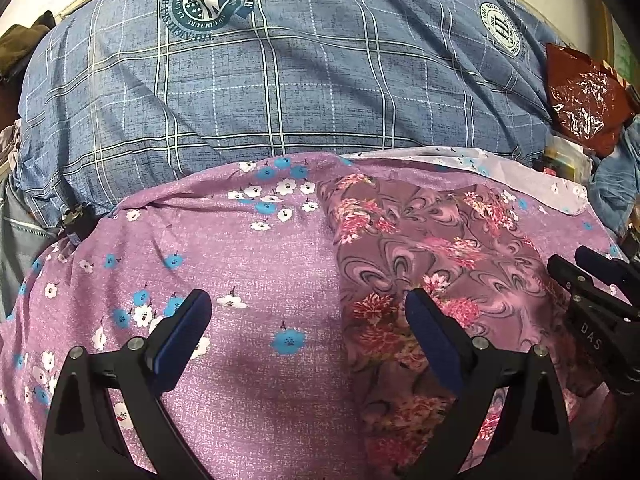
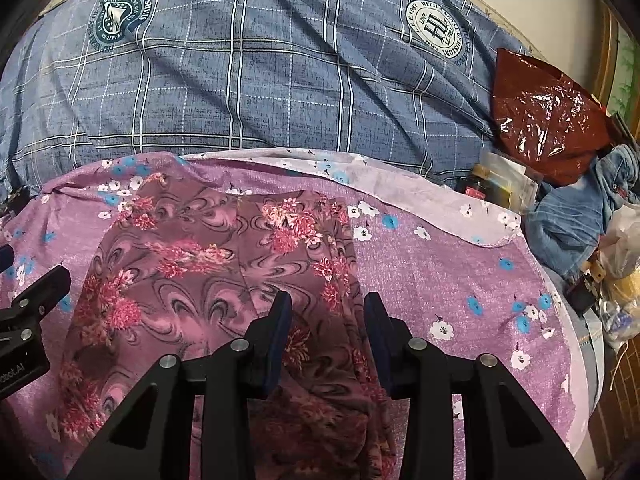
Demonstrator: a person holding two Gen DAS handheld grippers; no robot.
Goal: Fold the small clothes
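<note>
A small mauve garment with pink flowers and swirls point(image 1: 432, 248) lies flat on a purple flowered sheet point(image 1: 256, 264). My left gripper point(image 1: 308, 308) is open and empty, hovering over the garment's left edge. In the right wrist view the garment point(image 2: 192, 252) fills the centre. My right gripper point(image 2: 326, 308) is open, its jaws standing over the garment's right part with cloth between them. The right gripper also shows at the right edge of the left wrist view point(image 1: 588, 276).
A big blue checked quilt point(image 1: 280, 80) lies behind the sheet. A red plastic bag point(image 2: 548, 112), denim clothing point(image 2: 576, 208) and small clutter sit at the right. The sheet's pale turned-back edge point(image 2: 400, 196) runs along the back right.
</note>
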